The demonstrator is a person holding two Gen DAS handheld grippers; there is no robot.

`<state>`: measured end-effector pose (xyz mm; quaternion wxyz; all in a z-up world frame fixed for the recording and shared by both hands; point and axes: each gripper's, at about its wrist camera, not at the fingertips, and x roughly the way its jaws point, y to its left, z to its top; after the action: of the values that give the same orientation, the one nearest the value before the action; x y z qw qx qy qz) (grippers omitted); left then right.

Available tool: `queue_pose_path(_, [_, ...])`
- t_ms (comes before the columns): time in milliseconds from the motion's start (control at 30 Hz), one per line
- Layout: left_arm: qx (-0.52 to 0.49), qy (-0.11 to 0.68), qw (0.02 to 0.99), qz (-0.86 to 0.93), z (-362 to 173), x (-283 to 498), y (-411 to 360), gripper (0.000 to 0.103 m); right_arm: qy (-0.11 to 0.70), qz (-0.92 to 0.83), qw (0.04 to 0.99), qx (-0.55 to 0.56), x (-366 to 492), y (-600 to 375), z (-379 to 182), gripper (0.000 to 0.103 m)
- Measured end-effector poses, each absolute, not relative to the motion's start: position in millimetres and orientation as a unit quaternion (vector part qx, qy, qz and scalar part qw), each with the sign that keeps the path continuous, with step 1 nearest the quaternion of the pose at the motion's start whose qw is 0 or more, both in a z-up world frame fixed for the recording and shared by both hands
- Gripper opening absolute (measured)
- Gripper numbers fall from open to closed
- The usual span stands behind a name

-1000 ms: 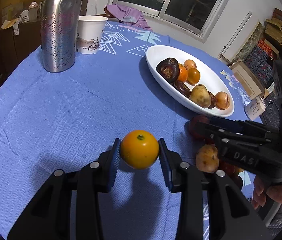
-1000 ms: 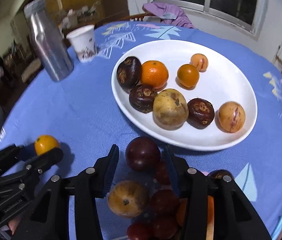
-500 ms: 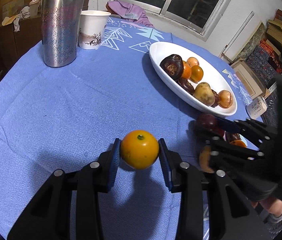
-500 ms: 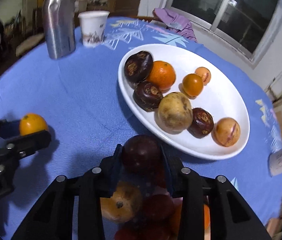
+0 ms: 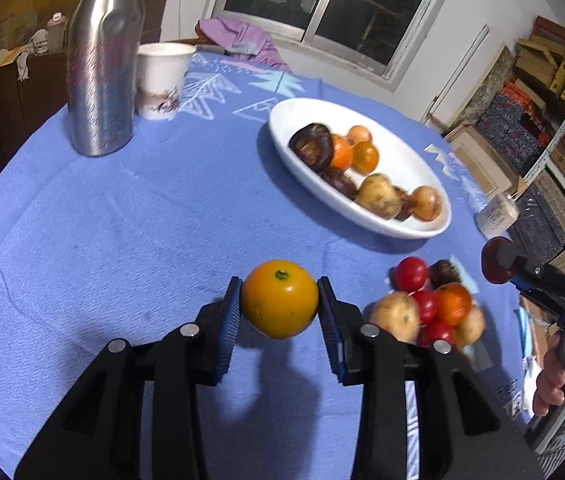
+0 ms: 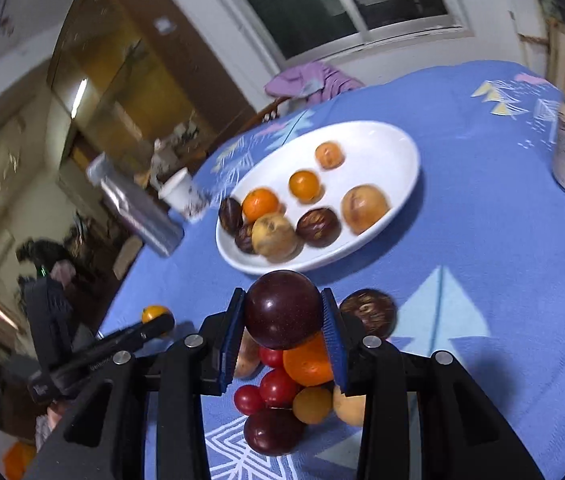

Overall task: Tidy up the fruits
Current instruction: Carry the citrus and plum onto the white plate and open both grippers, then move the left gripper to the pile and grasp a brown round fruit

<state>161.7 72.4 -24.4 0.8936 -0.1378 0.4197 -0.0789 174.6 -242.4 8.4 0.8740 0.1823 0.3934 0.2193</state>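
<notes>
The left hand-held gripper (image 5: 279,307) clamps an orange fruit (image 5: 279,298) between its blue pads just above the blue-clothed tabletop (image 5: 122,216), while the right hand-held gripper (image 6: 283,316) grips a dark plum (image 6: 283,310) over the loose fruit pile (image 6: 294,392) at the near edge. Beyond the pile, mid-tabletop, sits the white plate (image 6: 382,140) with fruit in it. Farther back stand a steel bottle (image 5: 102,76) and paper cup (image 5: 162,80).

Orange fruit (image 5: 279,299) and dark plum (image 6: 283,315) held above loose fruit pile (image 6: 294,392).
</notes>
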Motion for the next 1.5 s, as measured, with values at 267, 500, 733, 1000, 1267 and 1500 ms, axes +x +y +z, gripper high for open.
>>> queue_pose_path(267, [-0.108,0.402,0.905,-0.089,35,221,20,0.037,0.355,0.205,0.891,0.193,211,-263,61,0.038])
queue_pose_path(500, [-0.097,0.404,0.902,-0.116,36,283,-46,0.037,0.366,0.174,0.886,0.226,279,-263,36,0.038])
queue_pose_path(733, [-0.078,0.435,0.888,-0.127,-10,328,-79,0.040,0.399,0.154,0.872,0.237,327,-264,-13,0.039])
queue_pose_path(1000, [-0.117,0.422,0.891,-0.122,-3,323,-52,0.069,0.376,0.165,0.866,0.285,318,-278,-4,0.058])
queue_pose_path(1267, [-0.099,0.377,0.918,-0.076,31,249,-5,0.092,0.359,0.176,0.878,0.262,254,-268,33,0.074])
queue_pose_path(1500, [-0.081,0.400,0.911,-0.053,-7,175,24,0.092,0.344,0.146,0.901,0.221,176,-282,18,0.084])
